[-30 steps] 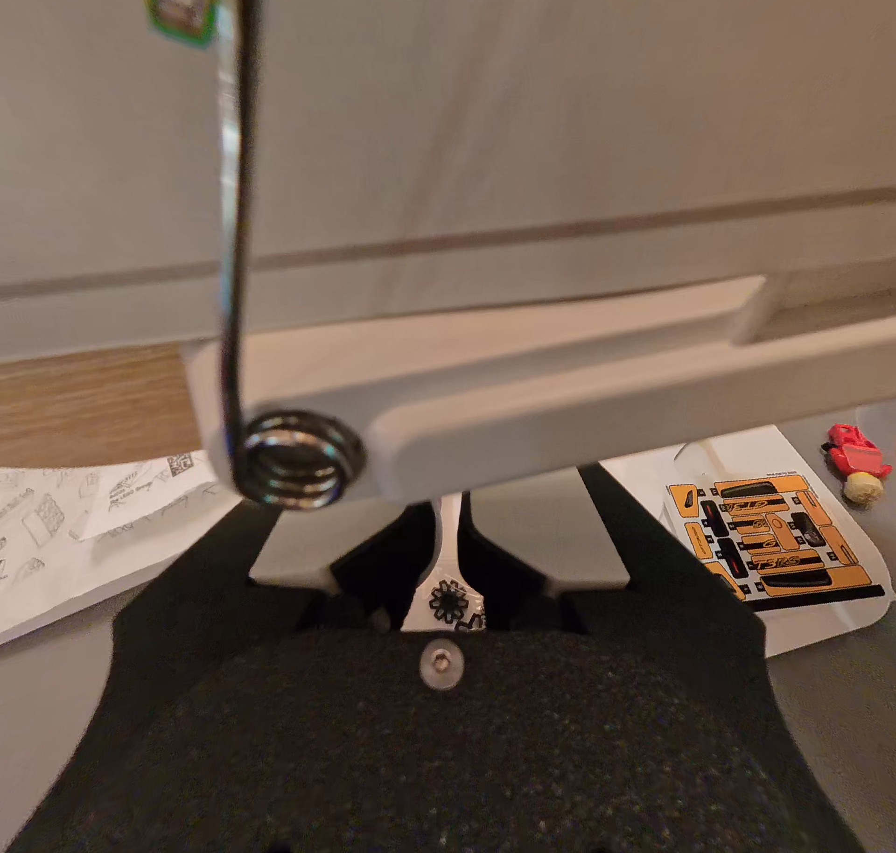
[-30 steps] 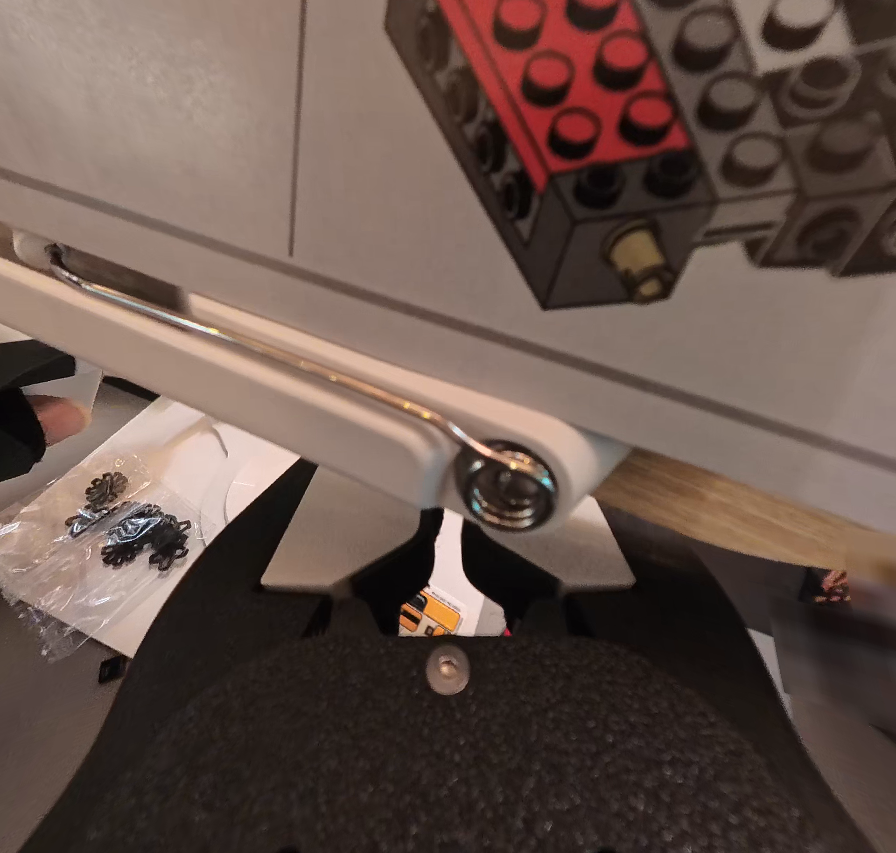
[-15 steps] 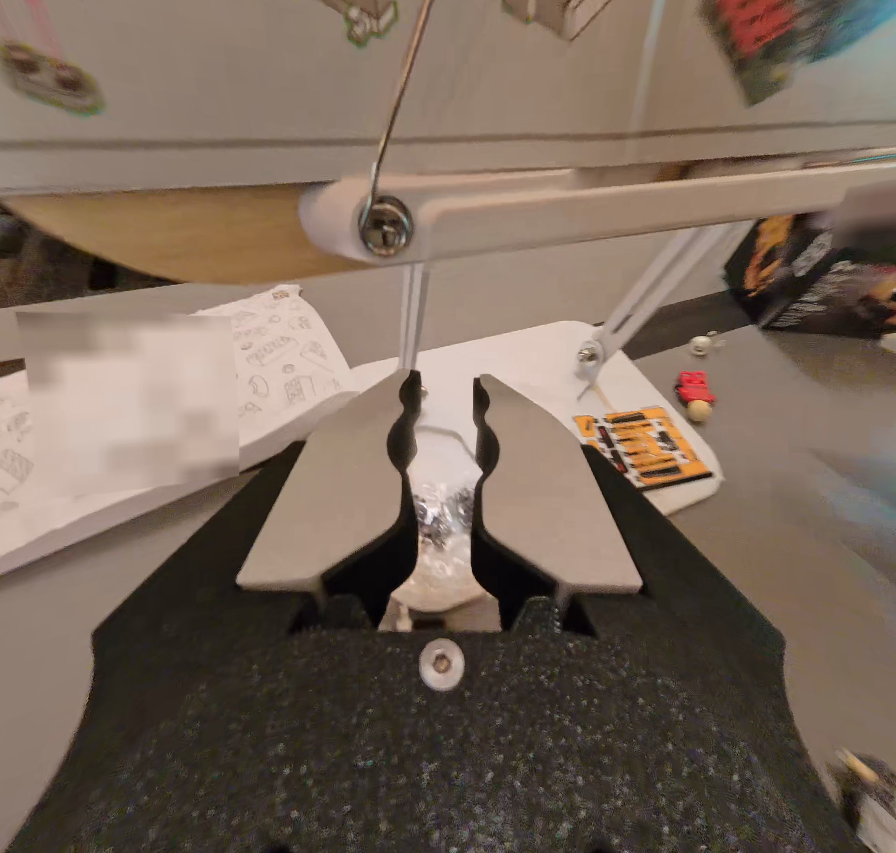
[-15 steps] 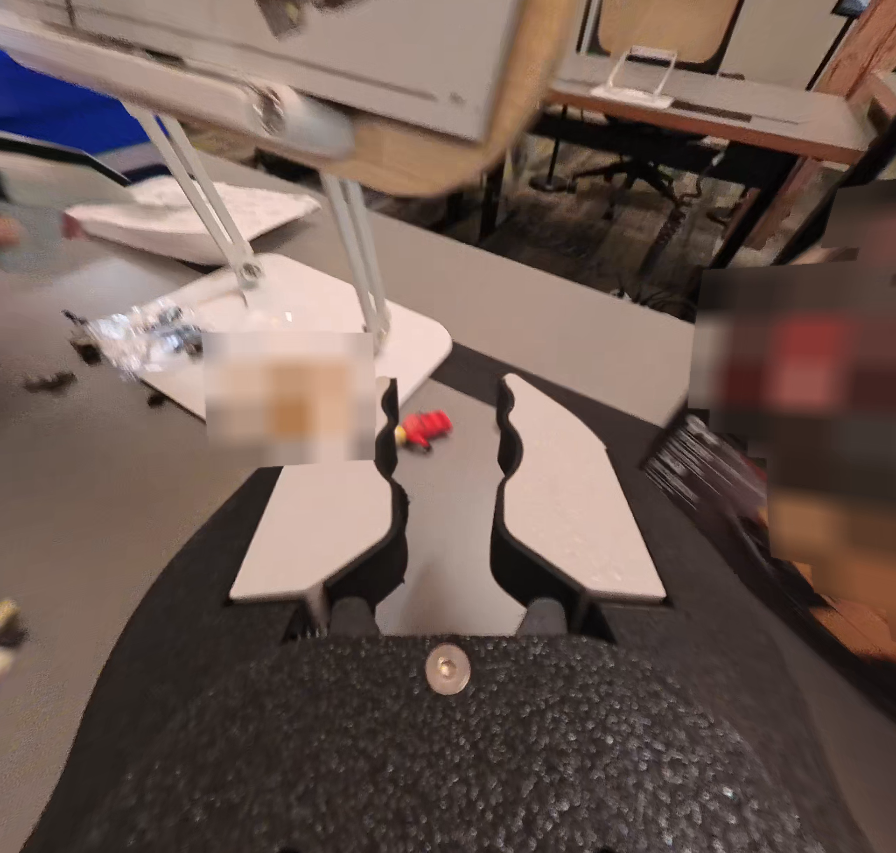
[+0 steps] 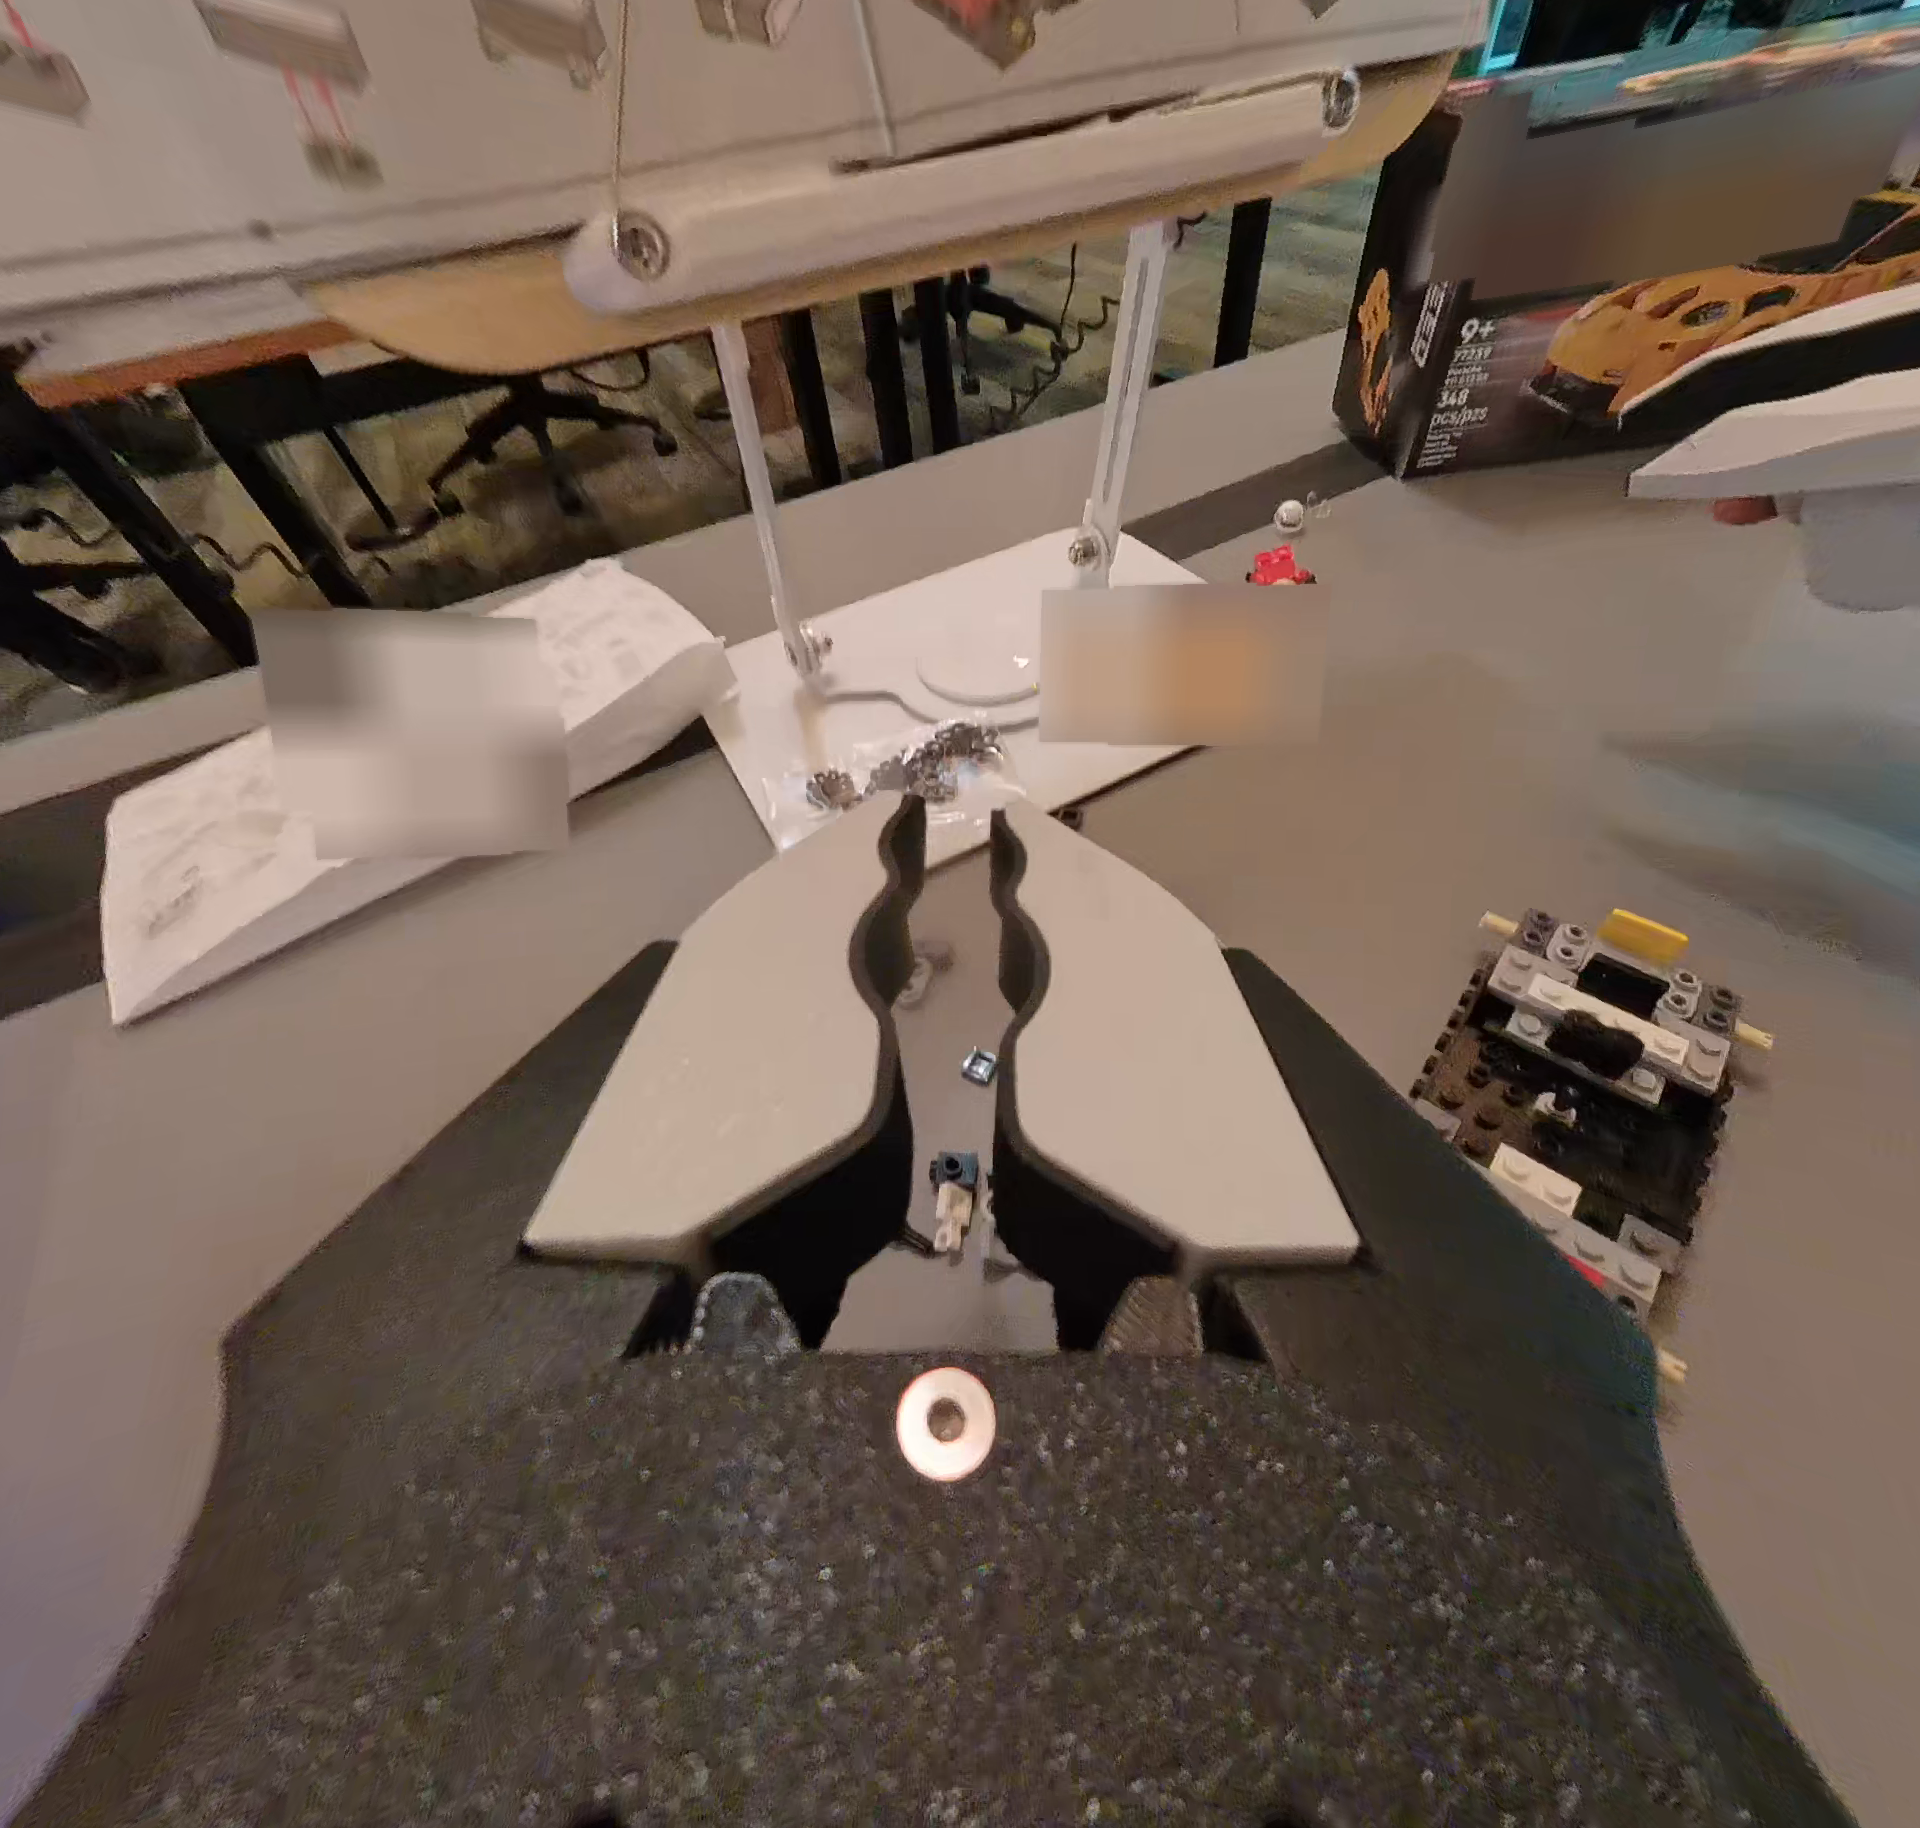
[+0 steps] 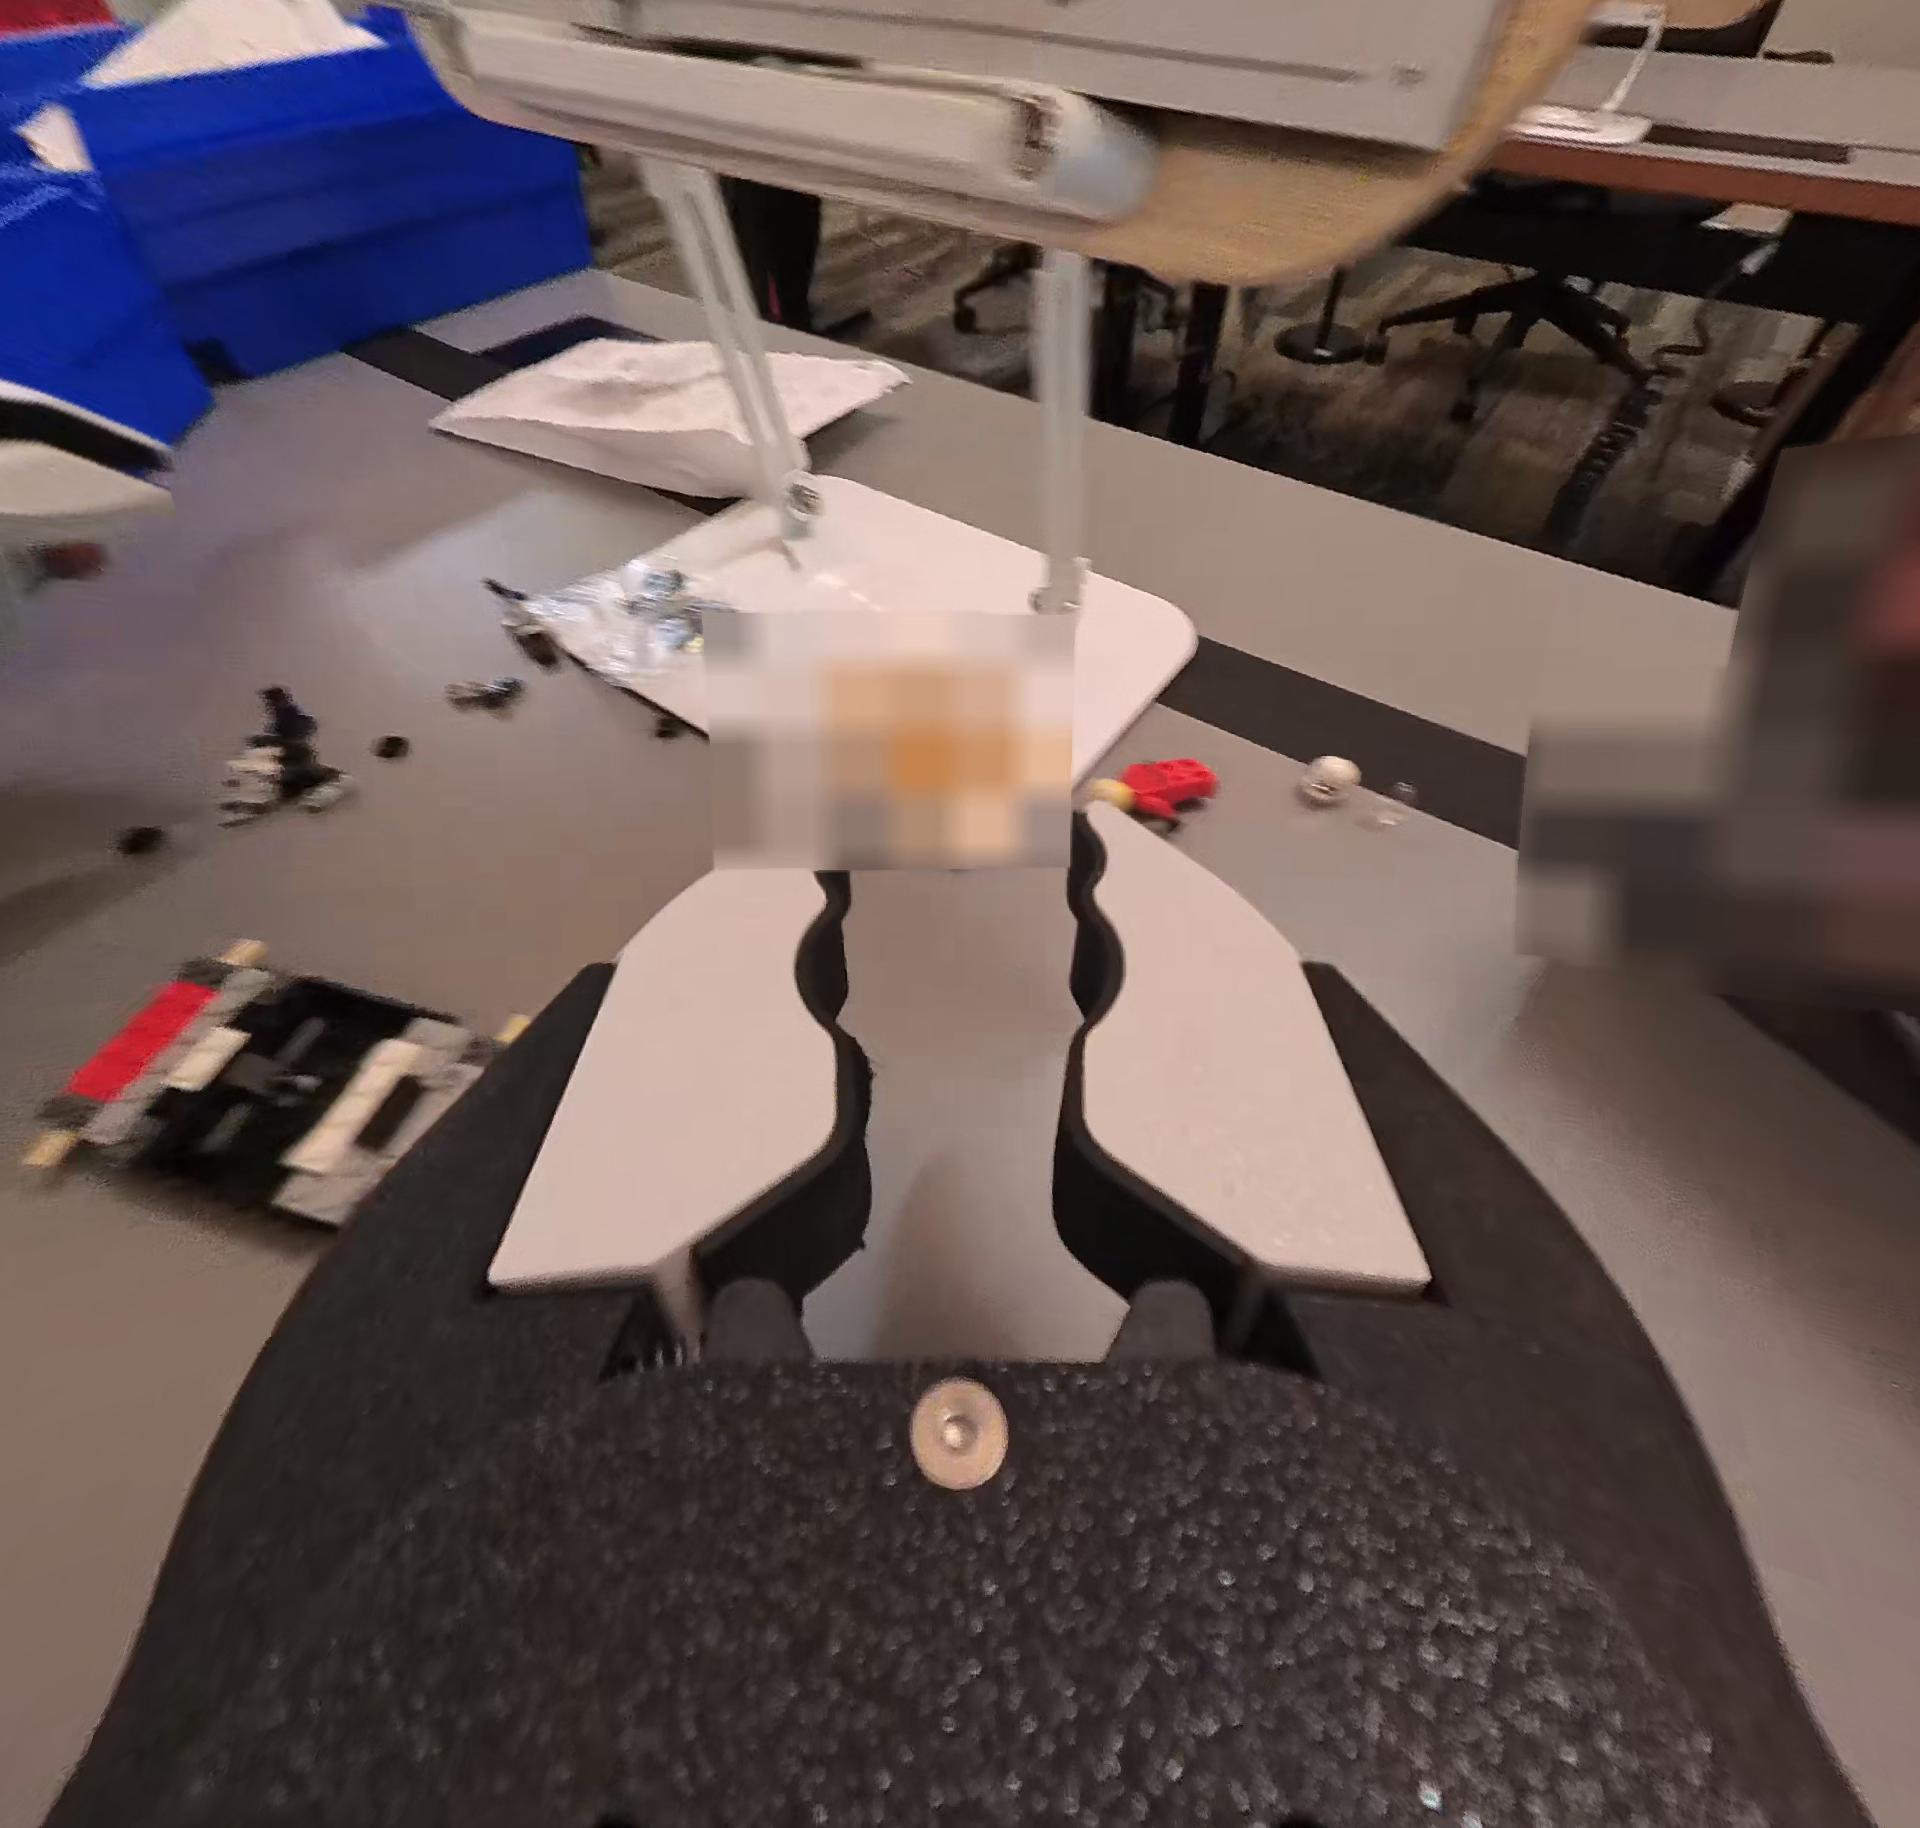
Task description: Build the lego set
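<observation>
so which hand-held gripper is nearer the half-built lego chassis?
Hard to call. The chassis lies just right of the left hand-held gripper, and just left of the right hand-held gripper. Both are open and empty, with the chassis between them.

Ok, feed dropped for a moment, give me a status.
Left gripper open, empty, over small loose pieces. Right gripper open, empty. Partly built model flat on the table, untouched. Nothing in the way.

Matt grey table [image 5: 1455,760], plastic bricks [image 5: 1590,1072]
</observation>
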`<state>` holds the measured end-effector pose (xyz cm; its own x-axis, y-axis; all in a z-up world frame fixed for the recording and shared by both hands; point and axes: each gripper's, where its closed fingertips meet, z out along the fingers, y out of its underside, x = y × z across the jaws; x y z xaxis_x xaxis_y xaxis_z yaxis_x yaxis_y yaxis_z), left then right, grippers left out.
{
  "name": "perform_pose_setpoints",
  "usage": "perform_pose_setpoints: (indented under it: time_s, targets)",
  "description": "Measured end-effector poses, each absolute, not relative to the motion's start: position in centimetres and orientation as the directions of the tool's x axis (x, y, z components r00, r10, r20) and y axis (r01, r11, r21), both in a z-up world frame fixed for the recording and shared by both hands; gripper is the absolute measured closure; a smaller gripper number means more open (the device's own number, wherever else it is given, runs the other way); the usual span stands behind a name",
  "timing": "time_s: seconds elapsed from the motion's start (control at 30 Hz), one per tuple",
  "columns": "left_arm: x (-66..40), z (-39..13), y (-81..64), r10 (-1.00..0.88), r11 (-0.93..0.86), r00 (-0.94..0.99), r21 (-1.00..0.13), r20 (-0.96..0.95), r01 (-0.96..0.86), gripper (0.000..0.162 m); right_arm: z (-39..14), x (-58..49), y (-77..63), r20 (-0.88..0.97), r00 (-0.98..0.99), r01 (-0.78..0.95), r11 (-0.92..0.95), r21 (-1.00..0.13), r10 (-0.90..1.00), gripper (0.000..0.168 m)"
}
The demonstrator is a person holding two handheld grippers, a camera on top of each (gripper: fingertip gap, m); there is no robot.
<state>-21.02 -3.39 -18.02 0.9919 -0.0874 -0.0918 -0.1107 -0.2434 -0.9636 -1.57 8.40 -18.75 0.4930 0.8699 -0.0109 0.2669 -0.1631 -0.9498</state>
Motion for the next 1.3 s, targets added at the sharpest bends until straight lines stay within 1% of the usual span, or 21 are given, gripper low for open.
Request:
perform_pose_setpoints:
  time_s: [0.1, 0.23, 0.27, 0.43, 0.5, 0.57, 0.67, 0.77, 0.9, 1.0, 1.07, 1.2, 1.27, 1.3]
  targets:
    - [-21.9, -18.5, -3.3, -0.083, -0.248, 0.992, -0.962, -0.093, -0.111, 0.152, -19.0, -3.6, 6.0, -0.002, 0.468, 0.247, -0.133, -0.96, 0.884, 0.129]
    - [-23.7, -18.9, -3.4, -0.039, -0.244, 0.975, -0.944, -0.221, -0.223, 0.152, -19.9, -4.8, 4.4, 0.118, 0.401, 0.267, 0.008, -0.964, 0.909, 0.129]
    - [-23.9, -19.0, -3.5, -0.034, -0.25, 0.972, -0.94, -0.231, -0.232, 0.151, -19.9, -4.8, 4.1, 0.118, 0.389, 0.256, 0.016, -0.967, 0.914, 0.129]
    - [-24.2, -19.7, -3.6, -0.045, -0.276, 0.971, -0.932, -0.233, -0.236, 0.151, -19.0, -4.2, 4.5, 0.077, 0.42, 0.2, -0.01, -0.98, 0.904, 0.131]
    - [-24.3, -20.3, -3.5, -0.051, -0.292, 0.977, -0.932, -0.206, -0.212, 0.15, -18.8, -3.6, 4.4, 0.076, 0.43, 0.188, -0.007, -0.982, 0.9, 0.132]
    - [-24.3, -21.2, -3.4, -0.058, -0.319, 0.985, -0.932, -0.16, -0.171, 0.15, -18.3, -2.9, 4.3, 0.07, 0.447, 0.15, 0.002, -0.989, 0.892, 0.136]
    - [-24.5, -22.1, -3.2, -0.065, -0.364, 0.99, -0.921, -0.126, -0.141, 0.149, -18.3, -3.0, 4.4, 0.005, 0.436, 0.126, -0.055, -0.991, 0.9, 0.136]
    - [-24.8, -21.8, -3.2, -0.065, -0.371, 0.991, -0.919, -0.115, -0.131, 0.148, -18.5, -2.9, 4.6, -0.009, 0.441, 0.129, -0.073, -0.989, 0.897, 0.136]
    - [-24.5, -22.5, -3.3, -0.1, -0.411, 0.985, -0.896, -0.141, -0.17, 0.147, -18.3, -3.4, 4.1, 0.017, 0.421, 0.152, -0.052, -0.987, 0.907, 0.136]
    - [-24.5, -23.2, -2.8, -0.119, -0.444, 0.973, -0.866, -0.198, -0.23, 0.142, -18.2, -3.7, 3.9, 0.058, 0.411, 0.176, -0.017, -0.984, 0.91, 0.137]
    - [-24.5, -23.8, -2.0, -0.142, -0.48, 0.972, -0.845, -0.19, -0.235, 0.141, -18.4, -3.6, 4.0, 0.054, 0.415, 0.181, -0.024, -0.983, 0.908, 0.138]
    - [-24.7, -25.1, -0.3, -0.184, -0.628, 0.981, -0.761, -0.06, -0.164, 0.143, -19.1, -3.5, 4.3, 0.035, 0.423, 0.195, -0.053, -0.979, 0.906, 0.139]
    - [-25.2, -26.0, 0.3, -0.173, -0.711, 0.985, -0.692, -0.001, -0.126, 0.138, -19.3, -3.5, 4.3, 0.02, 0.418, 0.196, -0.068, -0.978, 0.908, 0.14]
    - [-25.7, -26.1, 0.8, -0.157, -0.727, 0.988, -0.679, 0.014, -0.105, 0.138, -19.4, -3.6, 4.3, 0.013, 0.414, 0.199, -0.076, -0.977, 0.91, 0.14]
